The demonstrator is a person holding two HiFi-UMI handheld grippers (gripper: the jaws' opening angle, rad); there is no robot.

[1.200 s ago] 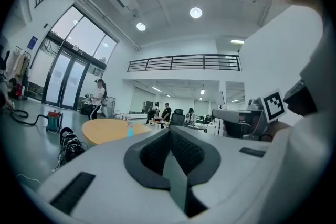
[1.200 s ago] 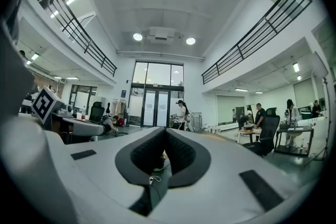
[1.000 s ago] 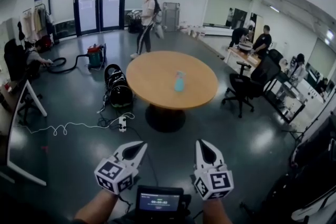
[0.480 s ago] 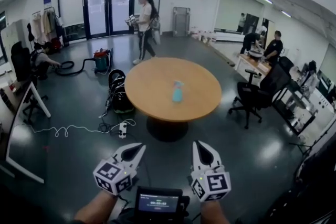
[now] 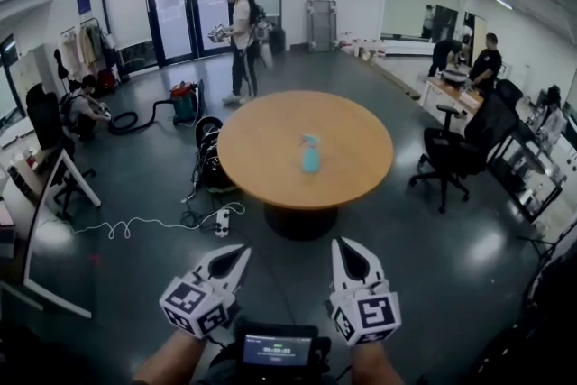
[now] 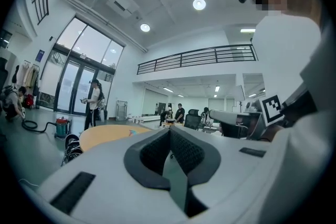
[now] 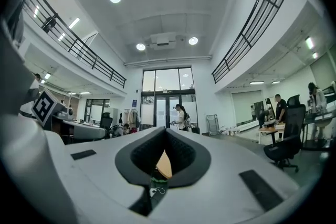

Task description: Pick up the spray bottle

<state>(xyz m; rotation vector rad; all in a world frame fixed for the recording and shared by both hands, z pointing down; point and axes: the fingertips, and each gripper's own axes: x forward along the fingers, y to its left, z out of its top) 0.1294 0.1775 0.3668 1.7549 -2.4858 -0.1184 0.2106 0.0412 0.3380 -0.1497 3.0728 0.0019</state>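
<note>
Your left gripper (image 5: 237,254) has its jaws pressed together with nothing between them; in the left gripper view (image 6: 169,131) the two ribbed pads meet along a line. Your right gripper (image 5: 347,249) is closed and empty too, and in the right gripper view (image 7: 165,132) only a sliver of the wooden tabletop shows through the notch below its tips. Both grippers point level, side by side and apart, low in the head view. Each carries a marker cube (image 5: 191,302) with black-and-white square patterns. Between your forearms sits a small screen (image 5: 275,349); its text is too small to read.

Ahead of both grippers, well apart from them, stands the round wooden table (image 5: 261,189). The spray bottle (image 5: 310,154) is on it near the centre, alone. It stands upright with its long axis vertical, a light blue body under the trigger head. The head seems to jut toward the left of the head view, but it is too small to be sure. Any label on it cannot be read.

Left of the table lie black gear (image 5: 209,153) and a white cable (image 5: 135,224) across the dark floor. A black office chair (image 5: 455,153) stands to the right. Beyond the table a person (image 5: 240,36) stands before the glass doors (image 5: 189,0). A blue sign (image 5: 83,1) is fixed beside the doors, its print illegible.
</note>
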